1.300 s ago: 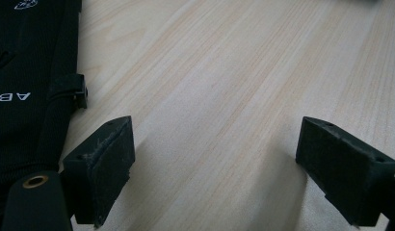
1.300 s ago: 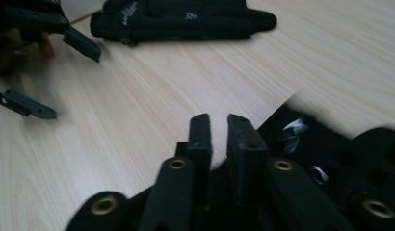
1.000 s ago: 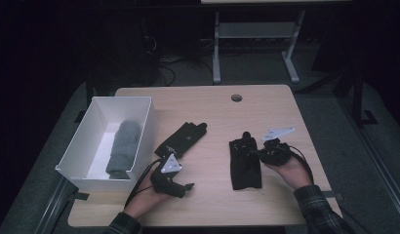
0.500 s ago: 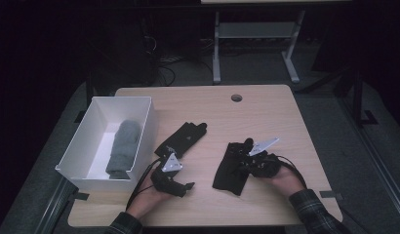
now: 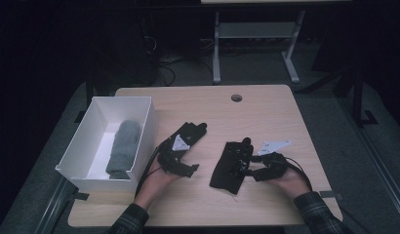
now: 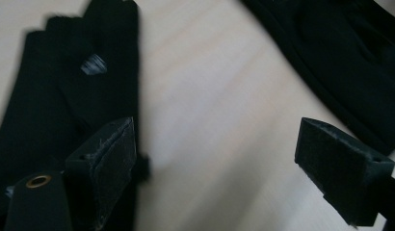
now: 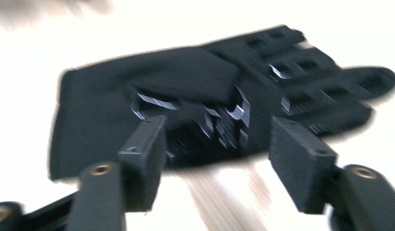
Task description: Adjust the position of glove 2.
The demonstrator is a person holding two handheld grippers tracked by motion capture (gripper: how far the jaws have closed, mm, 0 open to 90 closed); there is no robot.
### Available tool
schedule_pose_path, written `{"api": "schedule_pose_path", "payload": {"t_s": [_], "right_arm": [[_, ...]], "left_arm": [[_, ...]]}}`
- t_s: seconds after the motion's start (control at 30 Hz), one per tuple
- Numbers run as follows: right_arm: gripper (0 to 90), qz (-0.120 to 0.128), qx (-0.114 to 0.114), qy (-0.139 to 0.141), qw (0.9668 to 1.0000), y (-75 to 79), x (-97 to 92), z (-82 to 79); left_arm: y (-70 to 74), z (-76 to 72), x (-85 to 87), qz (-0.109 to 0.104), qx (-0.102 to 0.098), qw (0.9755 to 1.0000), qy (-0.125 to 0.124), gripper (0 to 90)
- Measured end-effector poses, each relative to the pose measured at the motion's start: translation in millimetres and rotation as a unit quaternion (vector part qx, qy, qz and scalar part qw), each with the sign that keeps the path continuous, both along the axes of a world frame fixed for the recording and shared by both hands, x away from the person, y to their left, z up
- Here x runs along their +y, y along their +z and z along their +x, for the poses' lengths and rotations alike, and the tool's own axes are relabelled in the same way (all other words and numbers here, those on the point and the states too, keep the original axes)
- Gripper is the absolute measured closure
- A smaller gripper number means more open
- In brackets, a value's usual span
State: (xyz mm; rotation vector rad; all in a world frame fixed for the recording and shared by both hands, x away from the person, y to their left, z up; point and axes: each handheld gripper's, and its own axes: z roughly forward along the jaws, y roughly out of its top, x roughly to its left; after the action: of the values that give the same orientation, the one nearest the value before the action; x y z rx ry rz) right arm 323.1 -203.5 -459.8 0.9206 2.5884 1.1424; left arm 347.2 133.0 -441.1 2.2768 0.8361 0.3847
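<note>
Two black gloves lie flat on the wooden table [image 5: 266, 112], both to the right of the white box [image 5: 139, 141], which sits at the table's left edge and holds a folded grey cloth [image 5: 122, 148]. The left glove [image 5: 190, 134] lies just beside the box's right wall, its fingertips angled away from the person. The left gripper [image 5: 186, 168] hovers over that glove's cuff end, its fingers [image 6: 111, 151] spread wide and released; in the left gripper view one of them stands over the glove's edge and the other over bare wood, with nothing pinched between them. The right glove [image 5: 232, 163] lies farther right of the box, well apart from the first glove. The right gripper [image 5: 244, 168] comes at it from the side away from the box; its fingers [image 7: 301, 161] have just been opening and now stand apart, released, in front of the glove [image 7: 195, 106], which rests on the table between and beyond them, not gripped.
</note>
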Motion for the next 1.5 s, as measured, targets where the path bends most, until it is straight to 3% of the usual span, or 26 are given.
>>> {"api": "schedule_pose_path", "payload": {"t_s": [0.13, 0.17, 0.27, 0.37, 0.47, 0.63, 0.83, 0.93, 1.03, 1.1, 1.2, 1.37, 1.5], "right_arm": [[30.4, -0.018, -0.006, -0.023, 0.9996, -7.5, -16.0, -2.1], [30.4, -0.018, -0.006, -0.023, 0.9996, -7.5, -16.0, -2.1], [29.0, -0.020, -0.010, -0.039, 0.9990, -11.1, -30.0, -1.5], [28.9, -0.020, -0.014, -0.046, 0.9986, -12.6, -35.5, -1.0], [29.0, -0.017, -0.013, -0.057, 0.9982, -15.0, -41.6, 1.4], [30.3, -0.023, -0.013, -0.050, 0.9984, -16.0, -39.0, 0.6], [30.7, -0.024, -0.015, -0.048, 0.9985, -15.8, -39.2, 0.5], [30.9, -0.021, -0.014, -0.047, 0.9986, -16.1, -37.5, -0.6], [31.8, -0.022, -0.016, -0.042, 0.9987, -16.3, -36.2, -1.2], [32.2, -0.023, -0.016, -0.041, 0.9988, -16.1, -35.9, -1.5], [49.3, -0.012, -0.012, -0.027, 0.9995, -14.1, -33.3, -3.2], [83.5, 0.003, -0.005, -0.005, 1.0000, -10.1, -21.4, -3.2], [90.0, 0.004, -0.002, 0.020, 0.9998, -9.8, -6.9, -3.4]], "left_arm": [[6.2, 22.9, -4.2, 0.005, -0.010, 0.9996, 0.026, 16.3], [6.2, 22.9, -4.2, 0.005, -0.010, 0.9996, 0.026, 16.4], [8.8, 44.4, -3.3, 0.018, -0.025, 0.9983, 0.049, 19.4], [8.5, 54.0, -1.9, 0.019, -0.026, 0.9978, 0.059, 22.6], [3.4, 70.8, 2.5, 0.036, -0.024, 0.9959, 0.080, 25.6], [-9.1, 80.1, 8.1, 0.043, 0.007, 0.9946, 0.095, 34.6], [-15.3, 81.5, 9.4, 0.042, 0.018, 0.9936, 0.103, 45.0], [-15.2, 80.4, 9.8, 0.037, 0.023, 0.9944, 0.096, 55.3], [-14.2, 78.0, 6.7, 0.038, 0.024, 0.9951, 0.088, 74.1], [-13.5, 77.3, 5.5, 0.040, 0.025, 0.9949, 0.090, 75.5], [-8.4, 74.5, 5.9, 0.026, 0.037, 0.9946, 0.093, 77.5], [1.5, 66.4, 5.4, -0.005, 0.058, 0.9952, 0.079, 77.6], [8.5, 61.0, 5.0, -0.018, 0.062, 0.9953, 0.073, 77.5]]}}
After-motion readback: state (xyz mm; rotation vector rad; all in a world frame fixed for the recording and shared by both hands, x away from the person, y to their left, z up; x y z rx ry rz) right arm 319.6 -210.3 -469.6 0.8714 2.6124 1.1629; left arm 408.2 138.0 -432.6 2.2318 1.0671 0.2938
